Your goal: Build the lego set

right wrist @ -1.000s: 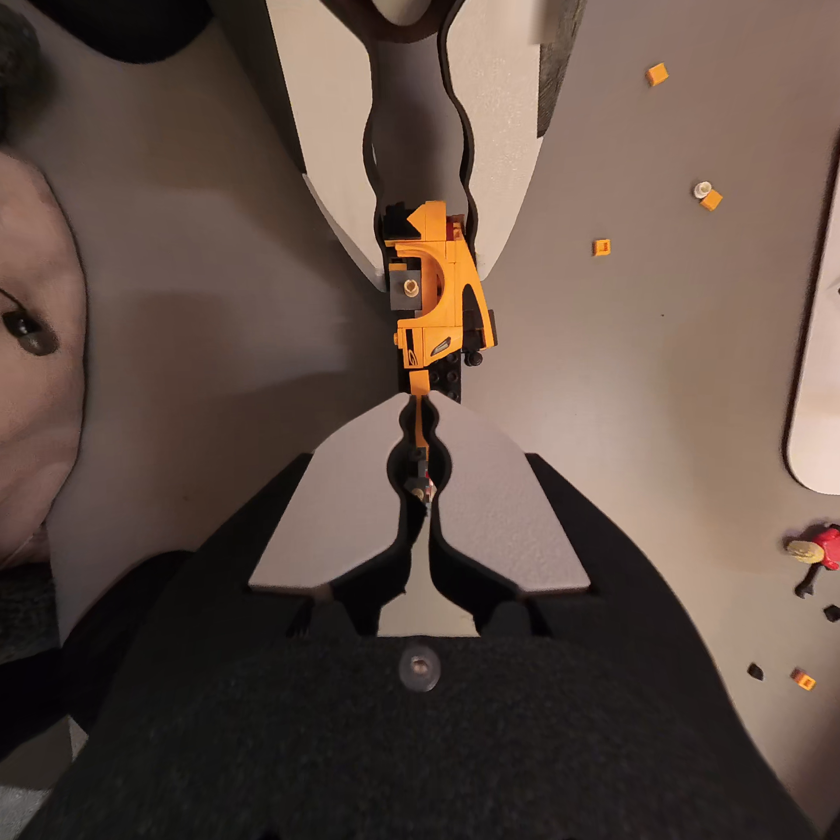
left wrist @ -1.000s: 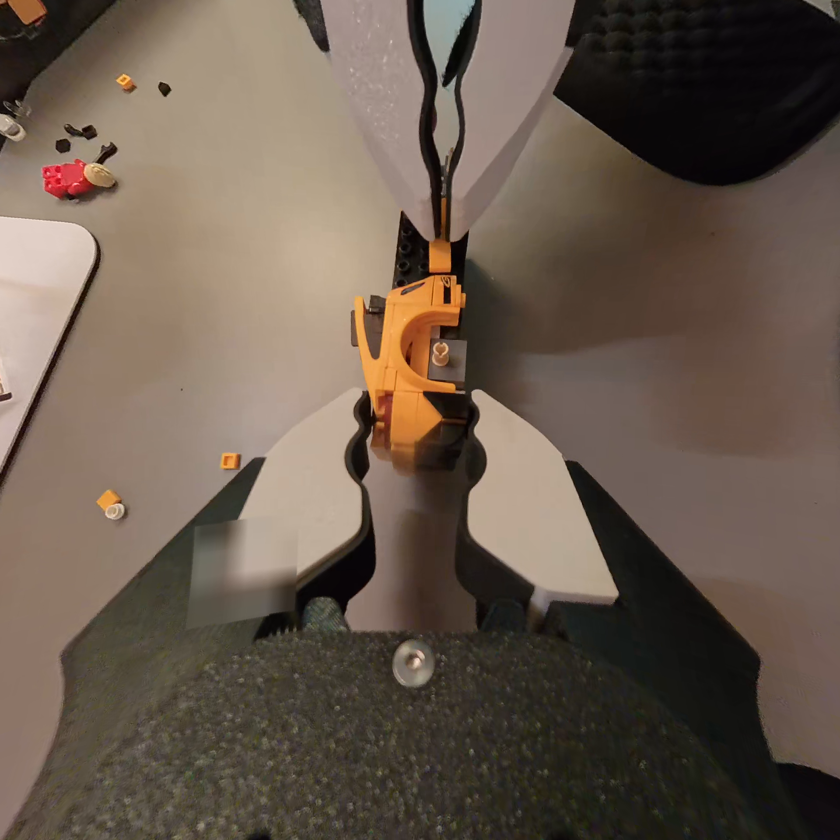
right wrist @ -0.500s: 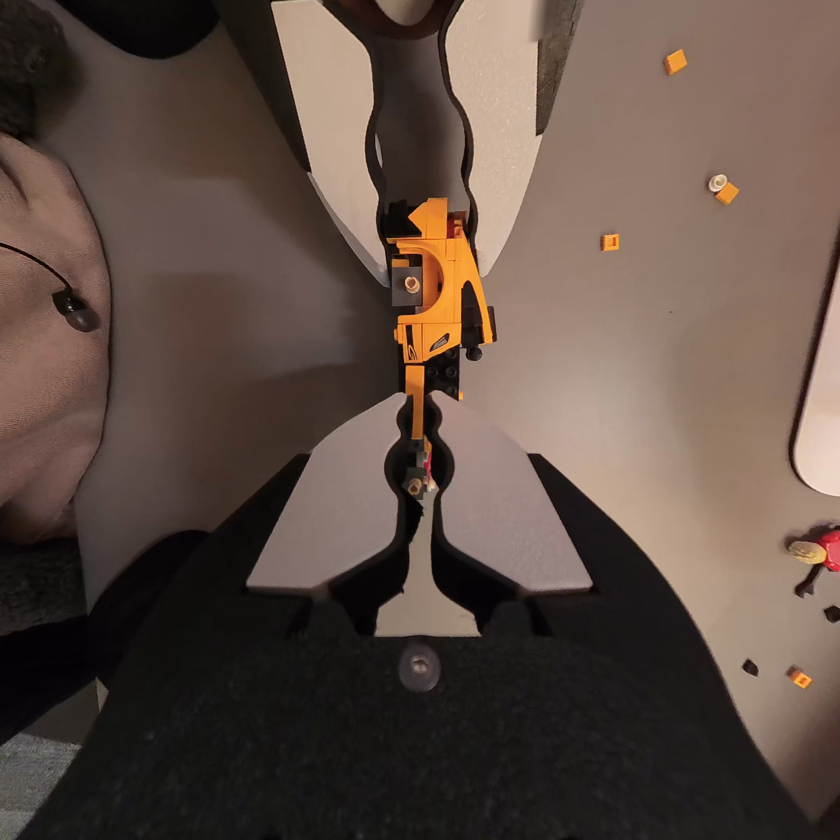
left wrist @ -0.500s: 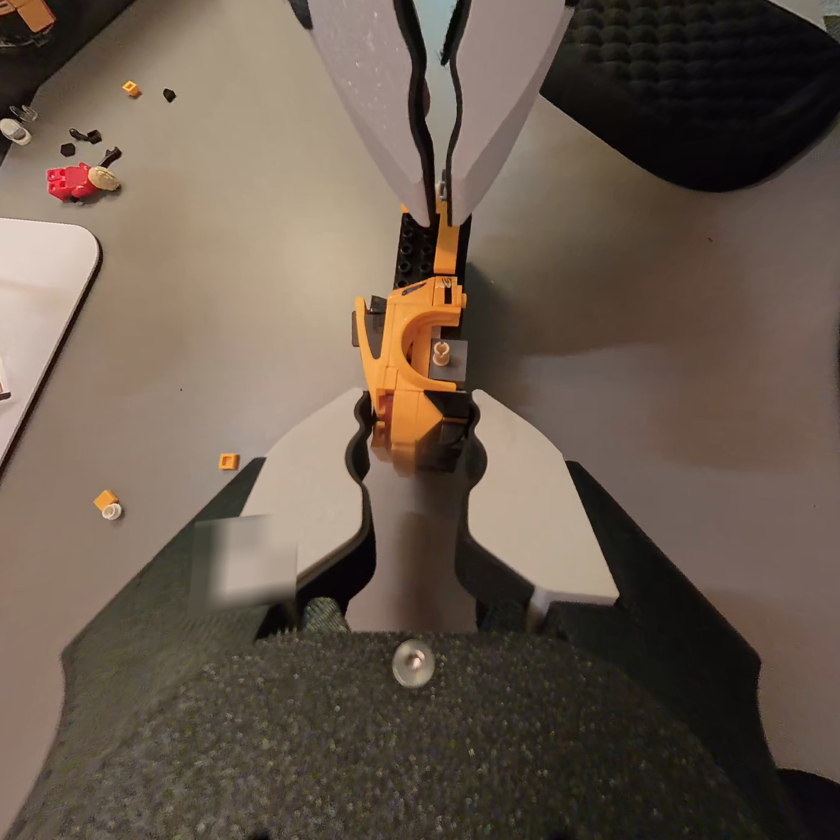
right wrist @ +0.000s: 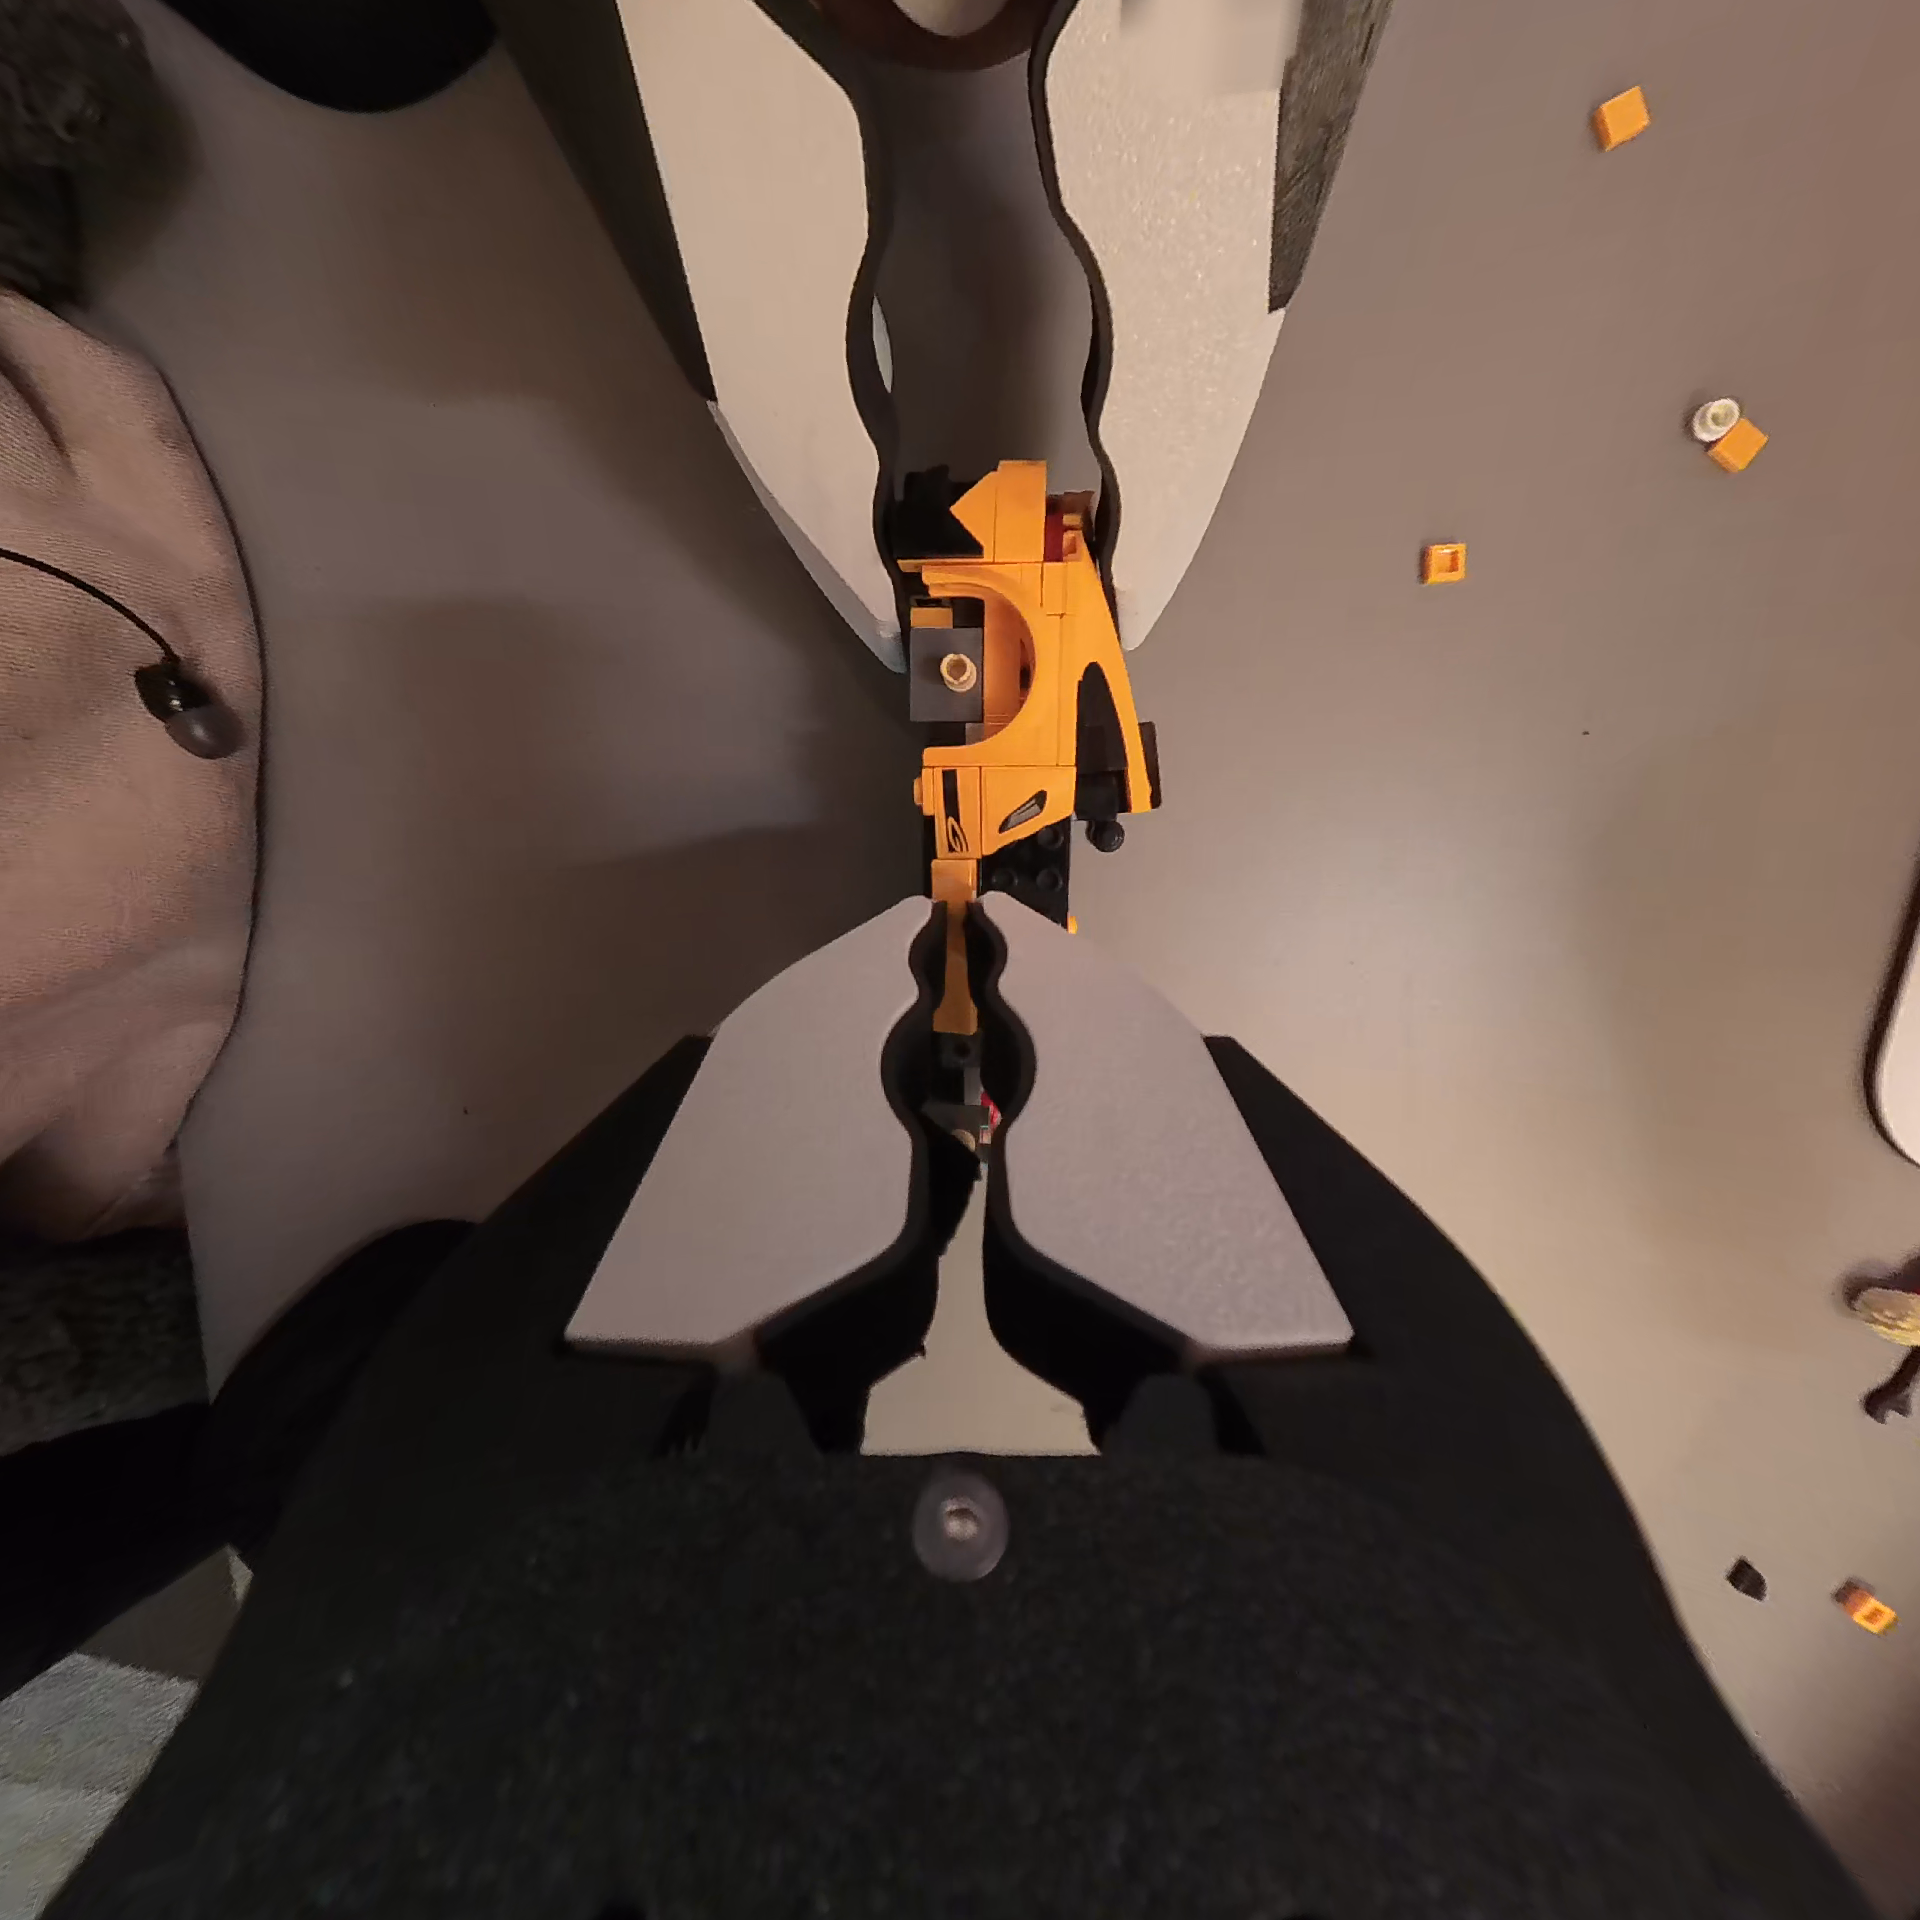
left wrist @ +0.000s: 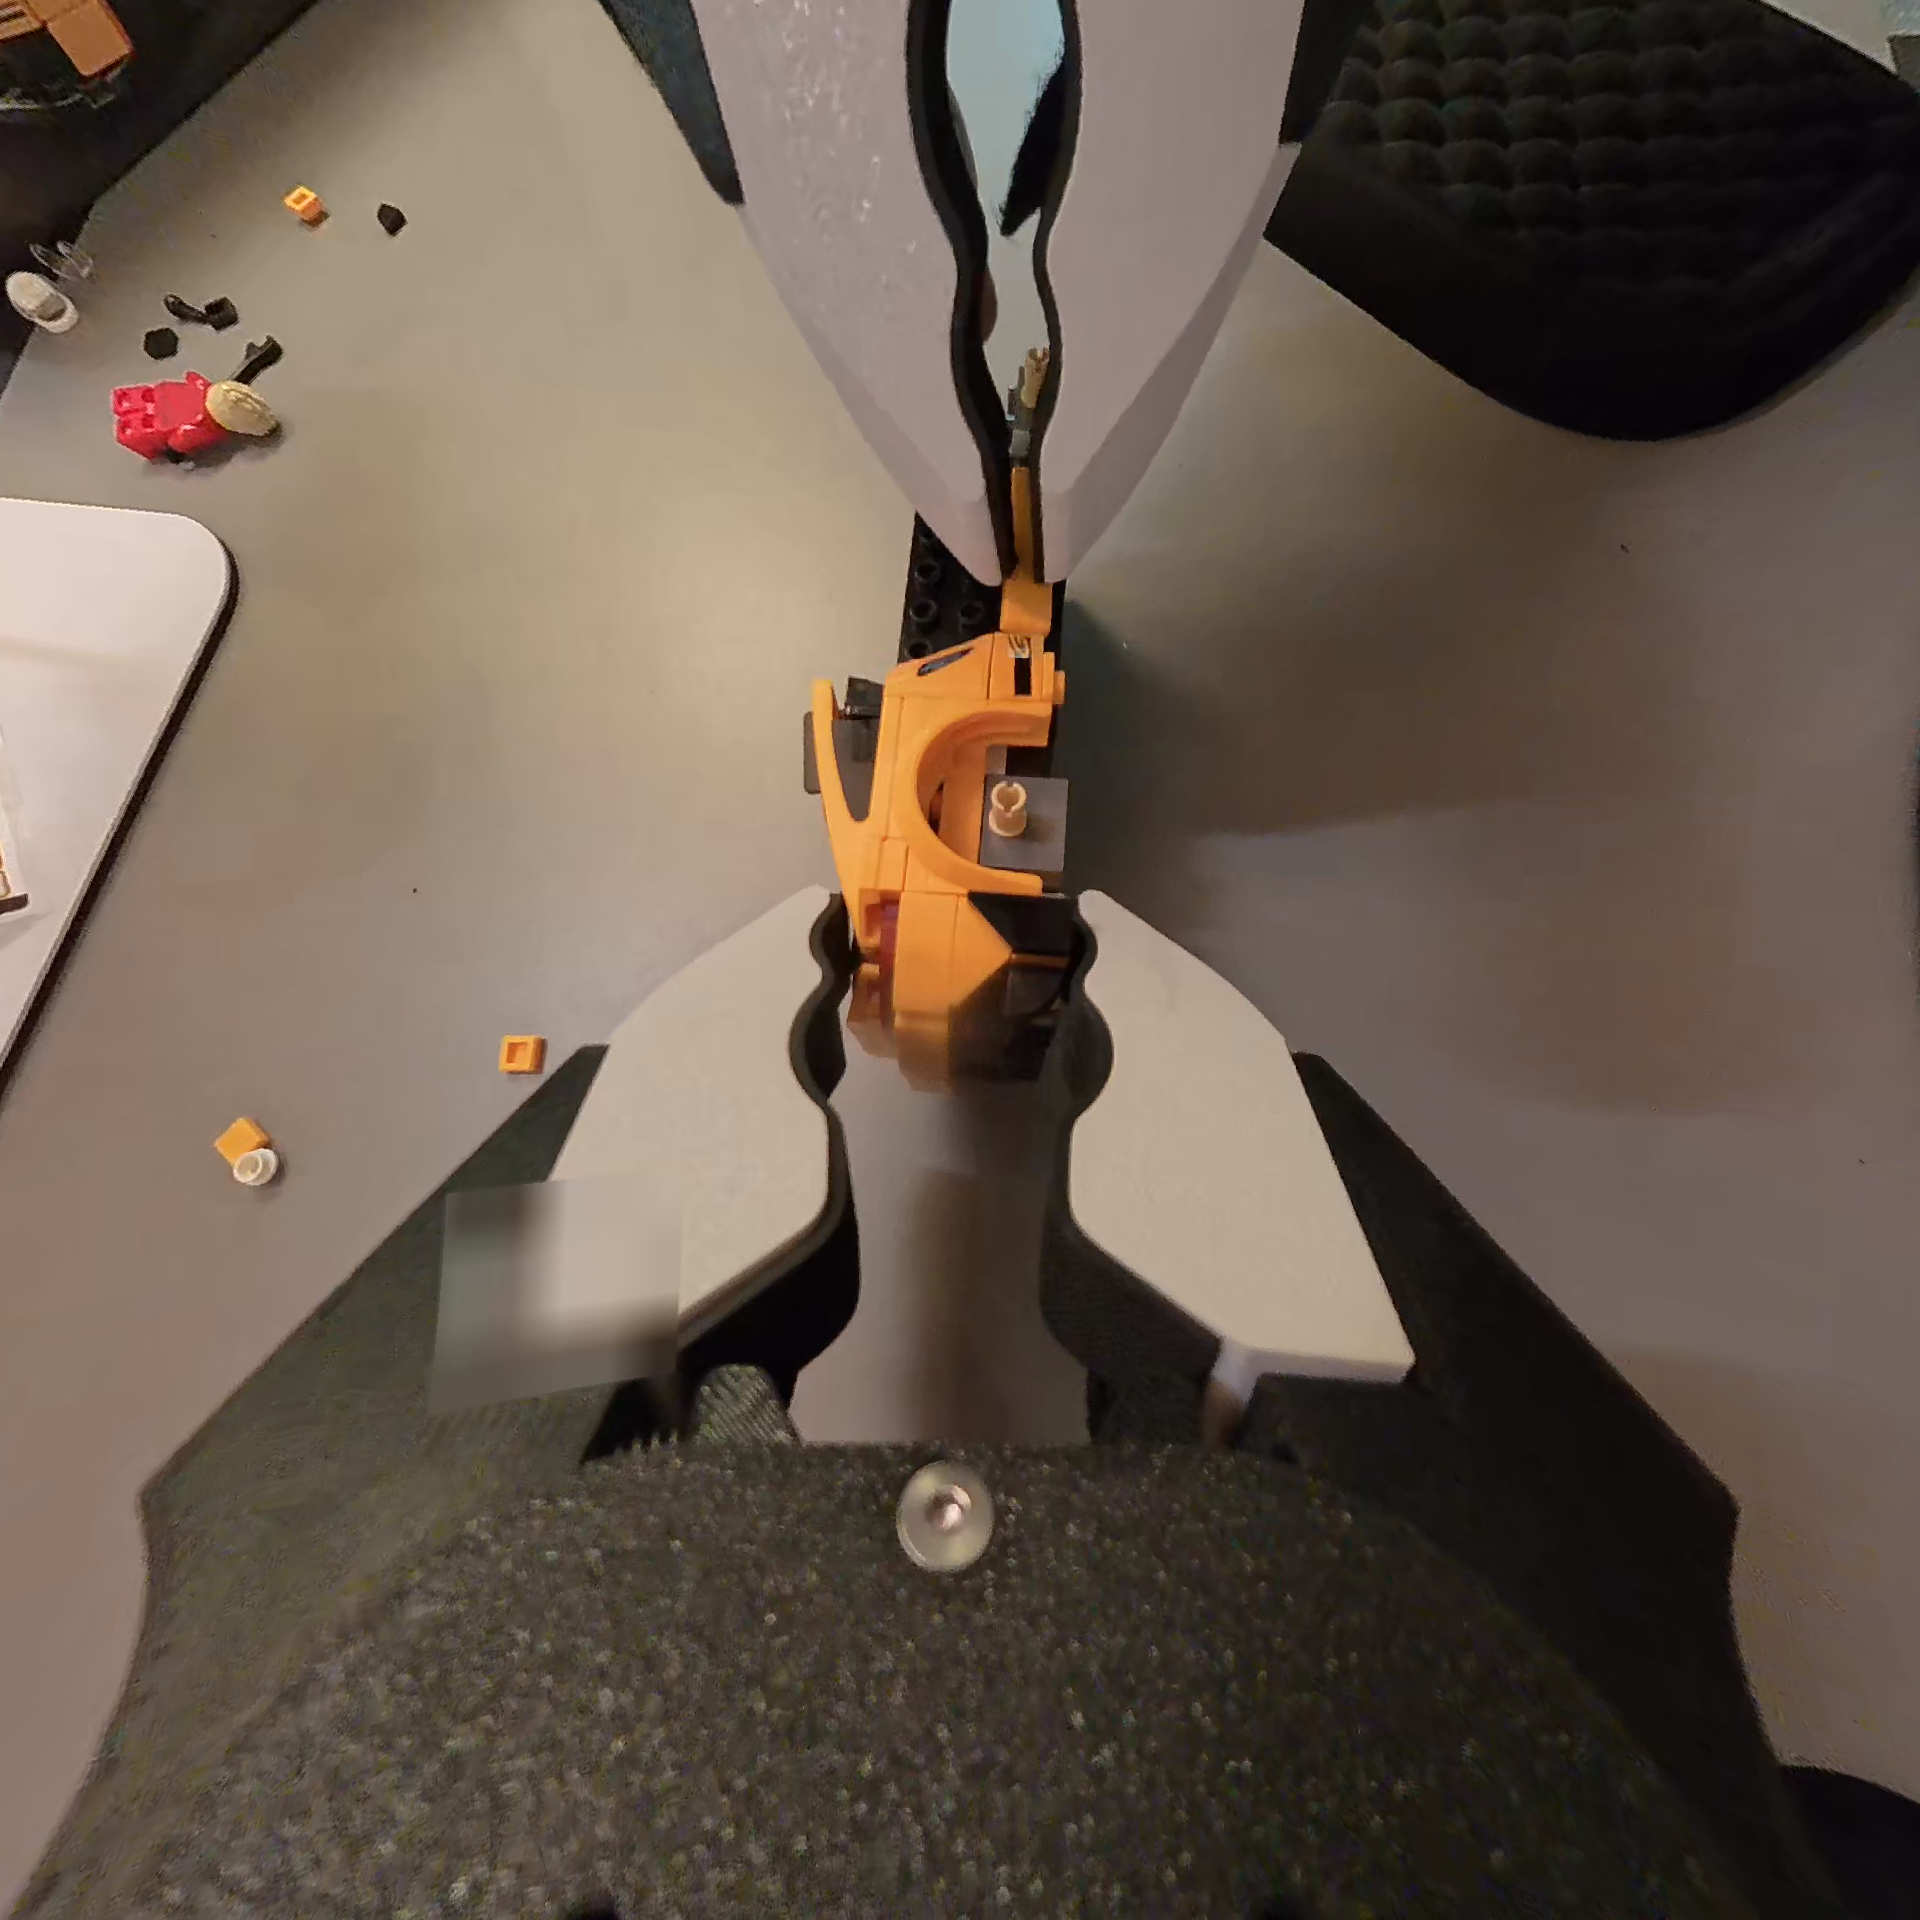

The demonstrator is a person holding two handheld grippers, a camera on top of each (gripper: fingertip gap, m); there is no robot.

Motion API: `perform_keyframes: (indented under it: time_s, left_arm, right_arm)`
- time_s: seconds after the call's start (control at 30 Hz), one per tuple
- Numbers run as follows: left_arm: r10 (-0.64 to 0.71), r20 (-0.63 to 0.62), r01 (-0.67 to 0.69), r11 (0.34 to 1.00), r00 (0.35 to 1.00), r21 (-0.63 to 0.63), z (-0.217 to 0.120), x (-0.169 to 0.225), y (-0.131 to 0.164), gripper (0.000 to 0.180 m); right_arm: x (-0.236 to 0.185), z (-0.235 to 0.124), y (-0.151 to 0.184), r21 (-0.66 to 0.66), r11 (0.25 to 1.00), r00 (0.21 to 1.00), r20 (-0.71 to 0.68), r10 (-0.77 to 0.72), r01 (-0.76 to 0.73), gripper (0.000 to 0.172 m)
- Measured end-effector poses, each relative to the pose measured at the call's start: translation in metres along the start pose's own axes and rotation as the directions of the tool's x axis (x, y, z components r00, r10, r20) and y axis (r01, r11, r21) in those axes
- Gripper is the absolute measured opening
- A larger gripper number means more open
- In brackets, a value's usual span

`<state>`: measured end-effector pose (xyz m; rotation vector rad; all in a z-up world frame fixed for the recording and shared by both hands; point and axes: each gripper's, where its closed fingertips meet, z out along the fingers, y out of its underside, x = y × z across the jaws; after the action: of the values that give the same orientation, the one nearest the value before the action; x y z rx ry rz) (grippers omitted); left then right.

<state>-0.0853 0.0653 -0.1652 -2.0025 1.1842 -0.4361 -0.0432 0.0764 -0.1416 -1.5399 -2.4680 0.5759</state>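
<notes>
An orange and black brick-built car body point(left wrist: 935, 790) hangs between my two grippers over the grey table point(left wrist: 520, 675). My left gripper point(left wrist: 951, 935) is shut on its thick orange and black end, with both pads pressed on its sides. My right gripper point(right wrist: 961, 914) is shut on the thin orange strip point(right wrist: 954, 966) that sticks out of the model's other end point(right wrist: 1039, 707). The right gripper also shows at the top of the left wrist view point(left wrist: 1013, 561). The left gripper shows at the top of the right wrist view point(right wrist: 997, 561). A tan peg point(left wrist: 1006, 808) stands on a dark block in the wheel arch.
Small loose orange tiles point(left wrist: 520, 1052) point(left wrist: 241, 1141) lie left of my left gripper. A red brick lump point(left wrist: 166, 416) and black bits point(left wrist: 192, 310) lie far left. A white board point(left wrist: 94, 665) sits at the left edge. A black foam pad point(left wrist: 1621, 208) is at top right. The gap from one gripper's tips to the other's is roughly 6 cm.
Both grasps stay as they were. The right gripper drew back slightly along the orange strip and came forward again. The model barely moved.
</notes>
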Motion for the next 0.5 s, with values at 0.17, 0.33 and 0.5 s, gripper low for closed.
perform_keyframes:
  time_s: [0.17, 0.33, 0.5]
  left_arm:
    - [0.004, 0.004, -0.004, 1.0, 1.0, 0.0, 0.0001, 0.0001, -0.0002, 0.038]
    - [0.007, 0.005, -0.007, 1.0, 1.0, 0.003, 0.0001, 0.0005, -0.0002, 0.038]
    - [0.009, 0.006, -0.009, 1.0, 1.0, 0.005, 0.0001, 0.0002, -0.0004, 0.038]
  right_arm:
    - [0.0005, 0.0002, 0.0006, -0.015, 0.996, 0.995, 0.047, 0.087, -0.087, 0.003]
    - [0.0004, 0.0006, 0.0007, -0.019, 0.99, 0.987, 0.085, 0.138, -0.137, 0.003]
    - [0.001, 0.0007, 0.0005, -0.033, 0.99, 0.986, 0.091, 0.137, -0.134, 0.003]
